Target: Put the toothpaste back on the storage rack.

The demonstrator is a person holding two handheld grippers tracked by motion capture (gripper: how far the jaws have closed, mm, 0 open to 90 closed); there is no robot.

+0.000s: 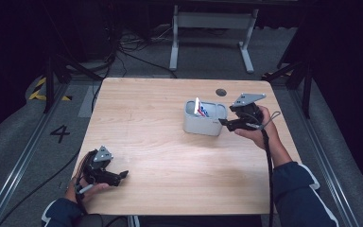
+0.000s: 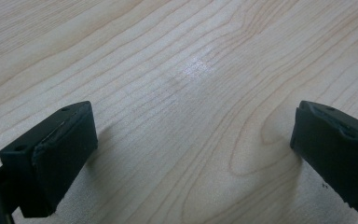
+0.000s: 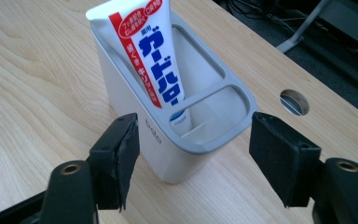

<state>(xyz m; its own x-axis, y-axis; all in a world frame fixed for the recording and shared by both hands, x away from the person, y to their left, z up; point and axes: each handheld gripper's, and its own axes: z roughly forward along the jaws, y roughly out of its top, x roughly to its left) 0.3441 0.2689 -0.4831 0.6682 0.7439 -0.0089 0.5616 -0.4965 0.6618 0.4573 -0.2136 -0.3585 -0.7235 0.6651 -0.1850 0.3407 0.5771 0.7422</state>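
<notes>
High view: pale wood-grain table [image 1: 170, 156], rectangular. A grey-white plastic holder [image 1: 204, 117] with rounded corners stands right of centre, a tube [image 1: 200, 108] upright in it. The right gripper [image 1: 224, 122] sits just beside the holder's right end, jaws spread. The left gripper [image 1: 122, 176] rests near the front-left edge, well apart from the holder.

Left gripper view: matte black jaws released, wide apart over bare, slightly glossy wood.

Right gripper view: jaws apart, flanking the holder's [image 3: 177, 154] near corner, gripping nothing. The holder has a grey rim and a divider. The white tube [image 3: 147, 51], red-striped with blue lettering, leans in the far compartment, long axis near vertical, flat crimped end up. A round hole [image 3: 294, 102] lies in the tabletop beyond.
</notes>
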